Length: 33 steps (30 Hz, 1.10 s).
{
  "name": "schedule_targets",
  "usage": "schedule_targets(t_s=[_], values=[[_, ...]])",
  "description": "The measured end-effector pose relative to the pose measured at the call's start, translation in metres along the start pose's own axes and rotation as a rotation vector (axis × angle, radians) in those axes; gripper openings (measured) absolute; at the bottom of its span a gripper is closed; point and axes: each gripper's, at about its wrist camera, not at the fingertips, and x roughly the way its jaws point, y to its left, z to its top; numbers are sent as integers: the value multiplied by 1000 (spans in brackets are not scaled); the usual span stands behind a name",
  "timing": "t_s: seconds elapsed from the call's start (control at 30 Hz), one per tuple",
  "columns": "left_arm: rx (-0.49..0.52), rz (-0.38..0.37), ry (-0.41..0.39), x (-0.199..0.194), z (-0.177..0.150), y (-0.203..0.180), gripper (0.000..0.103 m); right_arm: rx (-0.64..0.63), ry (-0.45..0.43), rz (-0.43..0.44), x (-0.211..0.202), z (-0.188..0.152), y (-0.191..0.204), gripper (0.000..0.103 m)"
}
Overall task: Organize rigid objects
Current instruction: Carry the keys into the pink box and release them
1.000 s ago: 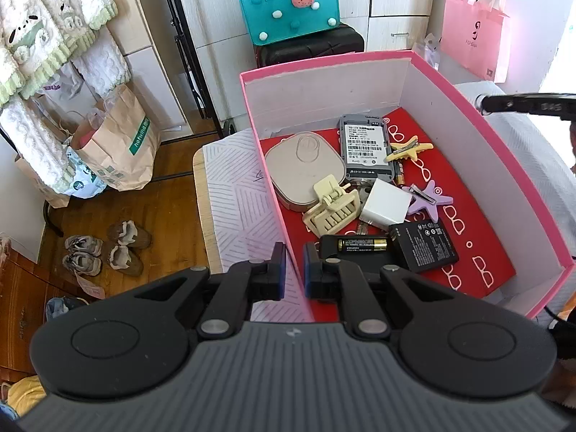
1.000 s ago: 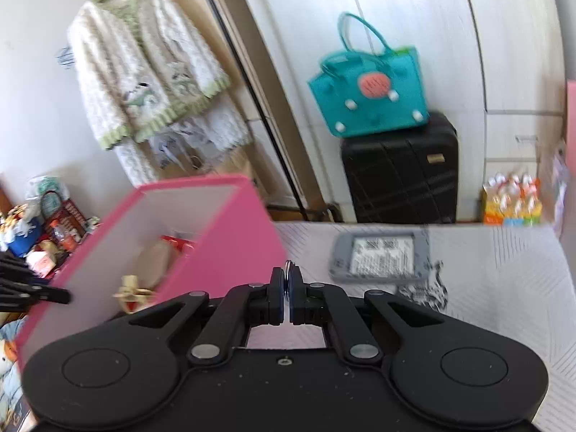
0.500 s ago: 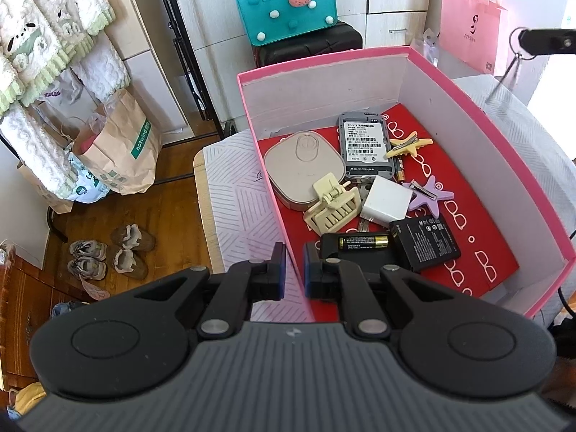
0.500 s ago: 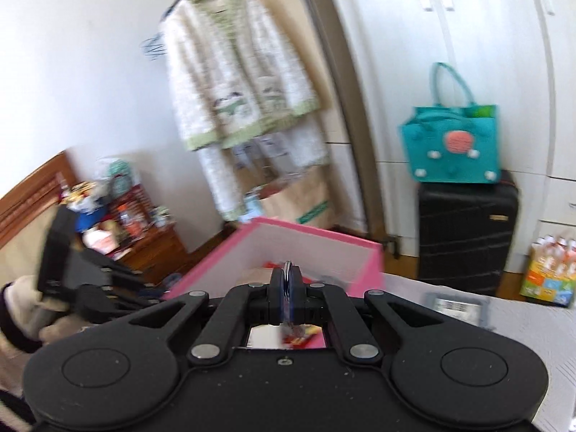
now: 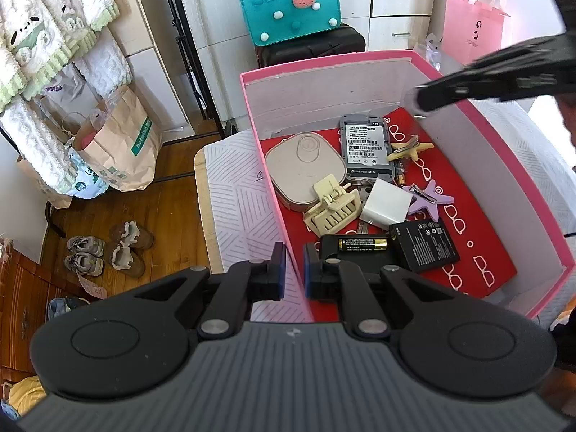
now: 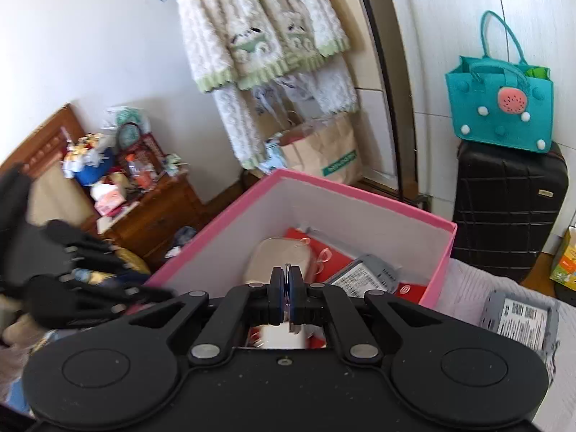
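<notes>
- Since the earlier frames the right gripper (image 5: 419, 102) has come over the far right corner of the pink box (image 5: 511, 165), and its own view has turned from the wall down into the box.
- The pink box stands on a white striped cloth (image 5: 234, 212). It has white inner walls and a red floor, and many small things lie in it.
- The beige rounded case (image 5: 306, 165) lies at the far left of the box floor, and the grey phone back (image 5: 365, 147) lies just beside it on the right.
- A cream hair claw (image 5: 333, 208) rests on the near edge of the case, touching a white charger block (image 5: 387, 203).
- A black battery pack (image 5: 424, 246) lies near the front, beside an AA battery (image 5: 361, 243) that rests on another black piece.
- A purple star clip (image 5: 430, 198) and a yellow clip (image 5: 408, 151) lie on the right side.
- The left gripper (image 5: 294, 264) sits over the near left wall of the box, with its jaws a little apart on either side of the wall; whether they touch it I cannot tell.
- The right gripper has its jaws together on a thin metal ring (image 6: 287, 270).
- A second grey device (image 6: 518, 318) lies on the cloth outside the box, at the right.
</notes>
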Motion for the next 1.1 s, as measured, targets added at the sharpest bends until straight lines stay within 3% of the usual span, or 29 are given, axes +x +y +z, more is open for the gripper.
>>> schedule_targets(t_s=[0.13, 0.27, 0.53, 0.6, 0.77, 0.87, 0.93, 0.97, 1.03, 1.07, 1.1], values=[[-8, -3, 0, 0, -1, 2, 9, 6, 6, -40, 22, 10, -14, 7], [-16, -9, 0, -1, -1, 5, 9, 62, -4, -26, 23, 13, -29, 10], [-29, -24, -5, -1, -2, 7, 9, 122, -141, -110, -38, 6, -59, 27], [-39, -31, -8, -1, -3, 9, 9, 145, -165, -165, -54, 2, -71, 39], [-49, -33, -20, -2, -4, 9, 9, 143, -159, -310, -69, -17, -97, 54], [-49, -24, -26, -2, -5, 7, 9, 88, -152, -380, -68, -30, -109, 70], [-56, -22, -29, -2, -7, 7, 9, 35, -154, -431, -64, -40, -114, 74], [-59, -19, -32, -2, -7, 7, 9, 14, -154, -439, -61, -45, -118, 76], [-71, -16, -36, -2, -8, 6, 9, -21, -145, -417, -55, -51, -126, 85], [-73, -12, -39, -2, -8, 6, 9, -32, -141, -404, -51, -53, -131, 95], [-79, -10, -40, -3, -8, 5, 9, -39, -141, -396, -47, -55, -136, 96]])
